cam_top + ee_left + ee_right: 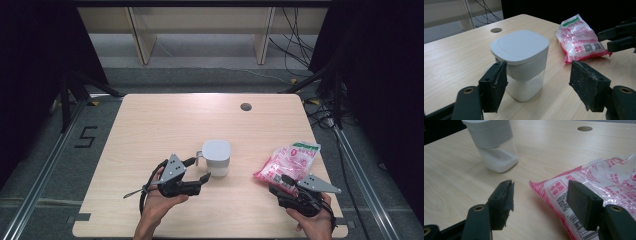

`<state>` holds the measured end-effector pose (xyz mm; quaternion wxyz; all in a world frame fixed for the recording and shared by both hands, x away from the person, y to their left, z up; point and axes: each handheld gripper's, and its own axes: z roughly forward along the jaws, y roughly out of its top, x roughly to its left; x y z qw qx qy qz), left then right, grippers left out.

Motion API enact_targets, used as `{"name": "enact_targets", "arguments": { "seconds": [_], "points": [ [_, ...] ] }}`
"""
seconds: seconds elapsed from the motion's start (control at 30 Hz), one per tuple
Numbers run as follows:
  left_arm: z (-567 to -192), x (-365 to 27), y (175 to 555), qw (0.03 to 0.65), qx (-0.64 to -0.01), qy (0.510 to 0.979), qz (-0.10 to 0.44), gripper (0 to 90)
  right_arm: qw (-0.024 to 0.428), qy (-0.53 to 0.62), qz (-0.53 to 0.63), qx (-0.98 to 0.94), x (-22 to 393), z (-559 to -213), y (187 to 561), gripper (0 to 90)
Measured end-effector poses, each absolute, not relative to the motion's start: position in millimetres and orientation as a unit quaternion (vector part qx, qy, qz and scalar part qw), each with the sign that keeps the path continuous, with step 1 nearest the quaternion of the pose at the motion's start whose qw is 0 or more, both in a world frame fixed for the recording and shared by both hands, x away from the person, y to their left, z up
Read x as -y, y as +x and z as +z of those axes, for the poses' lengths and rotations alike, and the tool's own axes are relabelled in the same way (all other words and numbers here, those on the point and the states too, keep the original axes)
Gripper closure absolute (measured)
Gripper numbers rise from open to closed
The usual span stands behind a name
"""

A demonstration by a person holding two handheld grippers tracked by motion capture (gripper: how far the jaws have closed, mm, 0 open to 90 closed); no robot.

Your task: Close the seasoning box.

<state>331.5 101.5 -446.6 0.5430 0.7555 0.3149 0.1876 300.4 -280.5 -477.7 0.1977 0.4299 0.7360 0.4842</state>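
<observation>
- The wooden table (150,125) spans the high view, pale and light-grained, with a round cable hole (245,106) near its far edge.
- The pink and white bag (287,162) lies flat on the table's right side, its green-topped end pointing away from the person. In the right gripper view its near corner (549,188) lies between the two black jaws.
- The white-lidded container (216,157) stands upright near the middle of the table, well apart from the bag. Its clear lower part holds white powder, seen in the left gripper view (522,62).
- The left gripper (199,169) rests low at the container's near left side. Its jaws stand wide apart, one pad close beside the container's wall, the other clear of it; nothing is clamped.
- The right gripper (281,183) sits at the near end of the bag. Its jaws stand open, the pads not pressing the bag, though the bag's corner reaches in between them.
- A hand (157,205) holds the left gripper from below.
</observation>
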Motion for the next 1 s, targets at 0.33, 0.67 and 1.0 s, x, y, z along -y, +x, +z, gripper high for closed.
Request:
{"name": "enact_targets", "arguments": {
  "seconds": [0.33, 0.67, 1.0],
  "points": [
    [-454, -106, 326, 0.536, -0.323, 0.756, 0.191, 28.3, 0.202, 0.419, 0.49, -0.737, 280, -478, 302, 38.3],
    [-464, -113, 321, 0.526, -0.329, 0.759, 0.197, 27.2, 0.199, 0.416, 0.485, -0.743, 278, -478, 300, 37.0],
    [-481, -114, 314, 0.515, -0.336, 0.766, 0.186, 26.2, 0.151, 0.391, 0.481, -0.77, 264, -481, 291, 33.4]
  ]
}}
